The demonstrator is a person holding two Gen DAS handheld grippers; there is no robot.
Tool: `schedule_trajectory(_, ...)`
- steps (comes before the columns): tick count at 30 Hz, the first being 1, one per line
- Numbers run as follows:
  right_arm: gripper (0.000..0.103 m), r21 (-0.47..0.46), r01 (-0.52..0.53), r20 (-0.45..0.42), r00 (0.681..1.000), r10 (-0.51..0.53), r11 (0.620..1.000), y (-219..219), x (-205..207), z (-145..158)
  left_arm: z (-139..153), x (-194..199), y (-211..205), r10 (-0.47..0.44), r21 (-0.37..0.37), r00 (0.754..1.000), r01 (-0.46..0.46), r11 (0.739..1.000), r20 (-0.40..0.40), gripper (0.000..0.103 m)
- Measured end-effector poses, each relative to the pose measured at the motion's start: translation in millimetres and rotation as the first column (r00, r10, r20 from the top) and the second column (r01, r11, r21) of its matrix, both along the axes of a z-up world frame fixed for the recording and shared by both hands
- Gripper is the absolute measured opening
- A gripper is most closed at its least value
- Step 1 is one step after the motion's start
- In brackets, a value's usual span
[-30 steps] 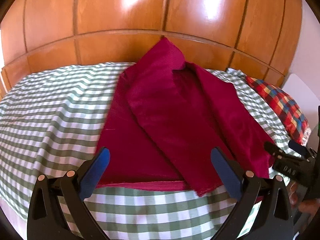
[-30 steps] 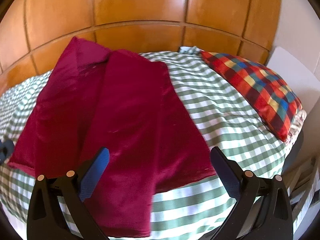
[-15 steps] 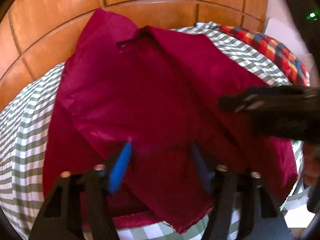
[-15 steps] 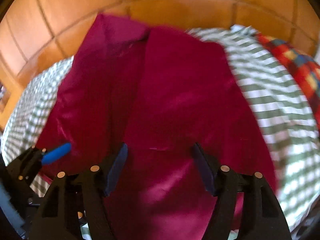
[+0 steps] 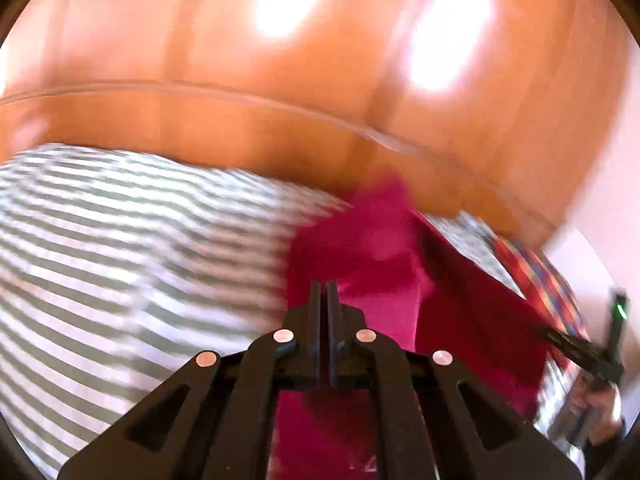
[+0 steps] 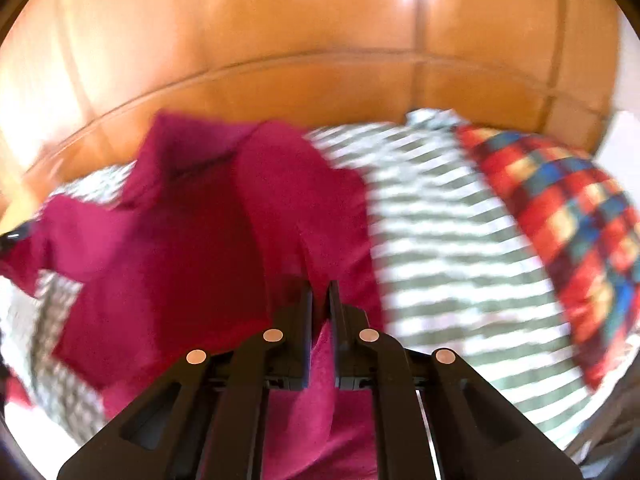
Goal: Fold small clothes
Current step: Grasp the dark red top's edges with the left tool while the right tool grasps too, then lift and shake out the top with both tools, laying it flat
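Between both grippers' closed jaws: crimson garment [image 6: 180, 248].

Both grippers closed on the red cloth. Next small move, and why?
Probably lift both hands together and carry the near edge toward the headboard. The left gripper and right gripper each pinch the red cloth, which lies crumpled and only partly folded.
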State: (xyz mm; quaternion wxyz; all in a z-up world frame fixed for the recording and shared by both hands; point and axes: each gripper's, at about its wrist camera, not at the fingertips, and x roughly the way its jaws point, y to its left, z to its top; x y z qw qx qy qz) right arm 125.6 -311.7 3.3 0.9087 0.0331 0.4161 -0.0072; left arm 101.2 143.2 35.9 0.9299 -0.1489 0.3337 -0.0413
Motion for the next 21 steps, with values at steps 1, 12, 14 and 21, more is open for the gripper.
schedule_trajectory(1,0.005,-0.016,0.028,0.003,1.000,-0.028,0.999,-13,5,2,3,5,23,0.061,0.006,0.998,-0.061,0.998,-0.004,0.002)
schedule_trajectory(12,0.000,-0.128,0.385,-0.002,0.921,-0.389,0.914,-143,109,13,-2,81,181,0.500,0.121,0.857,-0.487,0.865,-0.127,0.000)
schedule_trajectory(14,0.000,-0.113,0.361,0.008,0.932,-0.363,0.926,-137,109,16,-9,93,181,0.508,0.174,0.847,-0.483,0.858,-0.154,0.000)
schedule_trajectory(21,0.094,-0.079,0.071,-0.070,0.995,-0.076,0.994,-63,101,-13,-37,77,162,0.487,0.181,0.857,-0.458,0.870,-0.169,0.067)
